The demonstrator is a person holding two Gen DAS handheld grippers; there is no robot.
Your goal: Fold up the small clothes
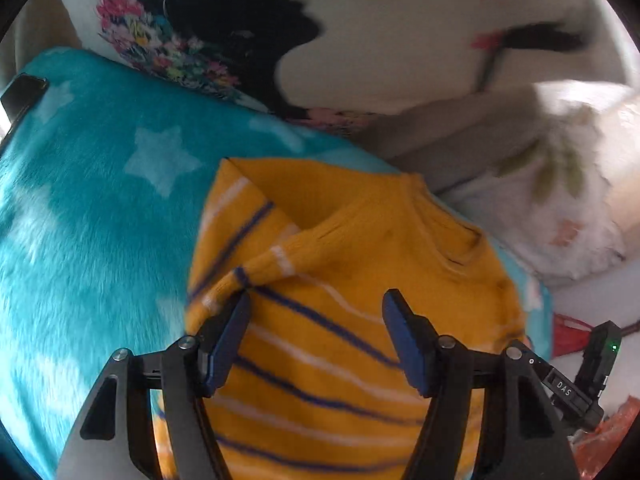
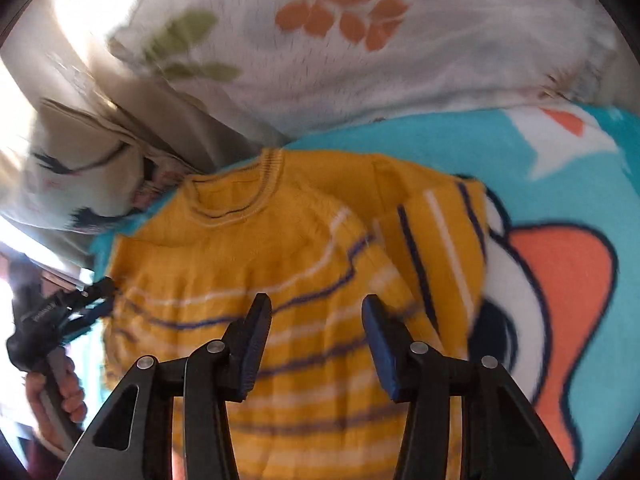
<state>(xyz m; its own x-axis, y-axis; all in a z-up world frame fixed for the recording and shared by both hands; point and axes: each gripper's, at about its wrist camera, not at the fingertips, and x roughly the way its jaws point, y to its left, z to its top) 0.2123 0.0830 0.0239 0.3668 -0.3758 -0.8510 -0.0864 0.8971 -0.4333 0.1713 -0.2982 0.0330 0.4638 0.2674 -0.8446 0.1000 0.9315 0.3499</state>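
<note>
A small yellow knit sweater (image 1: 340,320) with blue and white stripes lies on a turquoise blanket (image 1: 88,208). One sleeve (image 1: 264,264) is folded across its chest. My left gripper (image 1: 316,300) is open just above the sweater's body, its left finger next to the sleeve cuff. In the right wrist view the sweater (image 2: 256,264) lies collar away, with its other sleeve (image 2: 440,232) folded in. My right gripper (image 2: 316,304) is open over the striped body, holding nothing. The left gripper (image 2: 92,300) shows at the sweater's left edge, held by a hand.
The blanket (image 2: 568,152) has white stars and an orange-and-white cartoon print. White floral pillows (image 2: 360,40) and a pillow with a black figure (image 1: 240,32) lie beyond the sweater. The right gripper's body (image 1: 592,368) shows at the right edge. A dark phone (image 1: 20,92) lies far left.
</note>
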